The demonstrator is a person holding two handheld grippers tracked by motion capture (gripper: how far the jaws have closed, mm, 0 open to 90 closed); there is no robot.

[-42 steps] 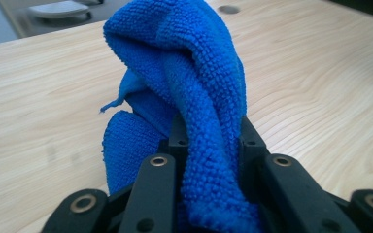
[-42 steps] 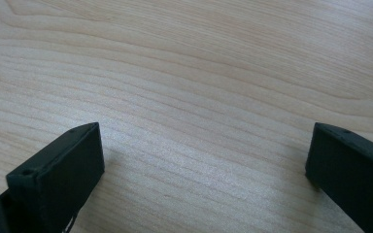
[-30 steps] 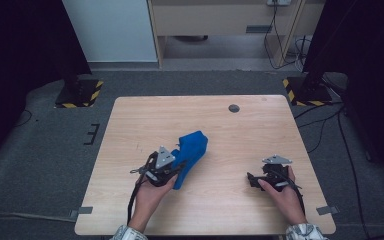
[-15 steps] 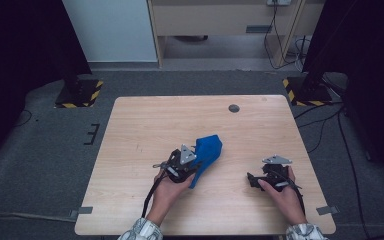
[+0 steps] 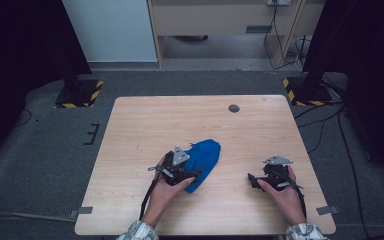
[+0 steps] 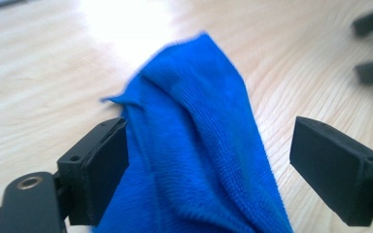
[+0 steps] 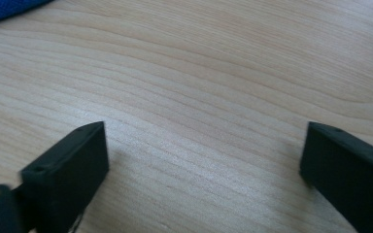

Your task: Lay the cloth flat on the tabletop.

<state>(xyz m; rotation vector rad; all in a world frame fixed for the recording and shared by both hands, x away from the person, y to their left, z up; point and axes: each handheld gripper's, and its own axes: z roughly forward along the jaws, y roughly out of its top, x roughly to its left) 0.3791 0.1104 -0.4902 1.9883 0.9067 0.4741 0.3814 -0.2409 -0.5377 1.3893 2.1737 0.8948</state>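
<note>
A blue cloth [image 5: 206,156] lies bunched on the wooden table [image 5: 180,115], just right of my left gripper [image 5: 192,175]. In the left gripper view the cloth [image 6: 199,160] runs as a ridge between the jaws of the left gripper [image 6: 213,133]. These jaws have just been opening; one pad brushes the cloth, the other stands apart from it. My right gripper [image 5: 253,180] rests near the table's front right, open over bare wood [image 7: 201,141]. Its jaws have just been closing a little, with nothing between them. A corner of the cloth [image 7: 5,9] lies far off its left jaw.
A small dark round hole [image 5: 234,108] sits near the table's far edge. Black stands with yellow-black striped bases [image 5: 77,95] [image 5: 305,92] flank the table's far corners. Cables [image 5: 325,125] trail on the grey floor at the right.
My left hand carried the blue cloth to the right and lowered it onto the table. Its jaws then opened off the cloth. The right hand stayed in place.
</note>
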